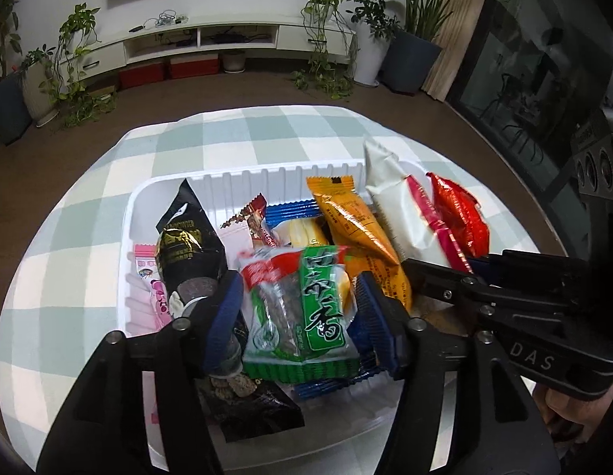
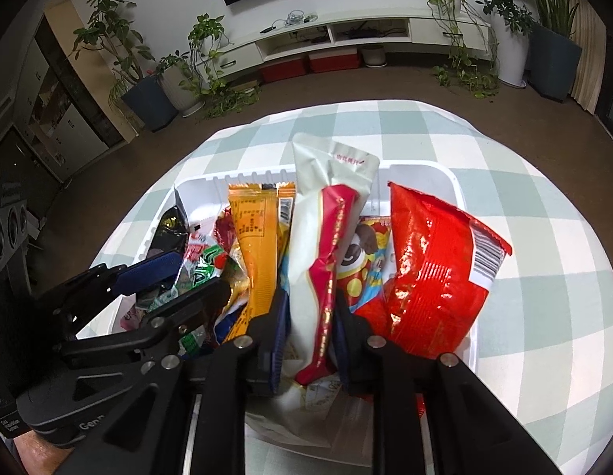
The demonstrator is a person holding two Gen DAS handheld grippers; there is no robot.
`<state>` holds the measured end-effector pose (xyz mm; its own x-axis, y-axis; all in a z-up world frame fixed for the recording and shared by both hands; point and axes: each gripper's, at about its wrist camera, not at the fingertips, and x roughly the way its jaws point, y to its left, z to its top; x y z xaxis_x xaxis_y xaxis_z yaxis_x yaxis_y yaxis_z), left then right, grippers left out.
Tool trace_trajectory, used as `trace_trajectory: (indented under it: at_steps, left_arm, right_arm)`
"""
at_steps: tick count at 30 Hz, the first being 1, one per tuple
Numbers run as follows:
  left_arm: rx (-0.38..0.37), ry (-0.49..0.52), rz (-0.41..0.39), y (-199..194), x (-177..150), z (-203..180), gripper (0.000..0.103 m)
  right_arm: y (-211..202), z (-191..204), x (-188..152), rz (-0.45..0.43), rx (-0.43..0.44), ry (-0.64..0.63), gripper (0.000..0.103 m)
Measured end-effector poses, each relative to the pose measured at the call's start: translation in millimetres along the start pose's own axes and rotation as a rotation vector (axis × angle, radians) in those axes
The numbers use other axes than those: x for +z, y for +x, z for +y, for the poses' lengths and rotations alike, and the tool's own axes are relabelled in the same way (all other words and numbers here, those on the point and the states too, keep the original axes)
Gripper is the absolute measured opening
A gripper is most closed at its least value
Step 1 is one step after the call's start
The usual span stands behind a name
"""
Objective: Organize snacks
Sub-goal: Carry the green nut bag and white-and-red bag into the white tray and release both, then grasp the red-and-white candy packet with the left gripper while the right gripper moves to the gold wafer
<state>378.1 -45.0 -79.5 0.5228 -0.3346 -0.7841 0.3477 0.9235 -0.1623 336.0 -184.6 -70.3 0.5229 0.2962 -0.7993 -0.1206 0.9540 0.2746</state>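
Green snack packet [image 1: 306, 308] lies loose between the left claw's [image 1: 302, 316] parted pads.

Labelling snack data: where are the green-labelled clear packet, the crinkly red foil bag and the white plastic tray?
green-labelled clear packet [image 1: 306, 308]: left wrist view, label middle.
crinkly red foil bag [image 2: 433, 277]: right wrist view, front face.
white plastic tray [image 1: 282, 176]: left wrist view, far ribbed wall.
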Motion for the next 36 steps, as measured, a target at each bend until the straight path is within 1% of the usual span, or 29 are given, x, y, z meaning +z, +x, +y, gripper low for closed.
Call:
trace_trajectory:
  at_steps: [3,5,12,14,16,17,18,20,22,24,26,27,28,29,31,32,34,36]
  left_arm:
    - [0.002,-0.001,-0.018,-8,0,0,0.062]
    - [0.004,-0.003,-0.023,-13,0,1,0.066]
    - [0.009,-0.012,-0.04,-25,-5,2,0.074]
    - [0.007,-0.013,-0.043,-29,-7,3,0.076]
    - [0.012,-0.015,-0.047,-32,-8,3,0.081]
    - [0.013,-0.016,-0.049,-33,-8,3,0.085]
    - [0.012,-0.018,-0.051,-35,-8,3,0.087]
    - [0.012,-0.017,-0.058,-39,-9,2,0.087]
    - [0.019,-0.015,-0.07,-45,-9,0,0.09]
    - [0.023,-0.013,-0.087,-53,-10,-1,0.098]
    - [0.028,-0.009,-0.108,-64,-13,-2,0.103]
    - [0.037,-0.001,-0.122,-72,-15,-3,0.103]
    - [0.046,0.008,-0.132,-77,-17,-5,0.103]
    - [0.06,0.026,-0.148,-86,-21,-7,0.103]
    - [0.075,0.06,-0.181,-101,-32,-14,0.103]
    - [0.08,0.075,-0.187,-107,-39,-17,0.103]
    - [0.096,0.12,-0.195,-119,-59,-26,0.103]
    - [0.11,0.135,-0.183,-127,-77,-31,0.103]
  right_arm:
    - [-5,2,3,-0.018,-0.002,0.0,0.025]
    - [-7,3,4,-0.025,-0.001,-0.002,0.027]
    - [-14,8,4,-0.041,-0.001,-0.011,0.03]
    - [-17,9,4,-0.05,-0.005,-0.015,0.033]
    - [-20,10,4,-0.057,-0.009,-0.017,0.035]
    - [-22,10,3,-0.061,-0.01,-0.017,0.035]
    - [-25,10,3,-0.069,-0.012,-0.017,0.036]
    - [-29,10,3,-0.079,-0.013,-0.016,0.04]
    - [-36,11,3,-0.091,-0.012,-0.015,0.043]
    - [-42,12,3,-0.104,-0.013,-0.013,0.046]
    - [-53,13,0,-0.125,-0.007,-0.008,0.057]
    - [-60,12,-2,-0.137,0.002,-0.006,0.062]
    - [-68,12,-6,-0.155,0.015,-0.002,0.072]
    - [-77,10,-12,-0.174,0.026,0.005,0.079]
    - [-90,6,-22,-0.19,0.045,0.018,0.085]
    - [-96,4,-28,-0.191,0.056,0.025,0.086]
    - [-107,-2,-47,-0.187,0.076,0.037,0.089]
    - [-115,-7,-64,-0.184,0.076,0.043,0.09]
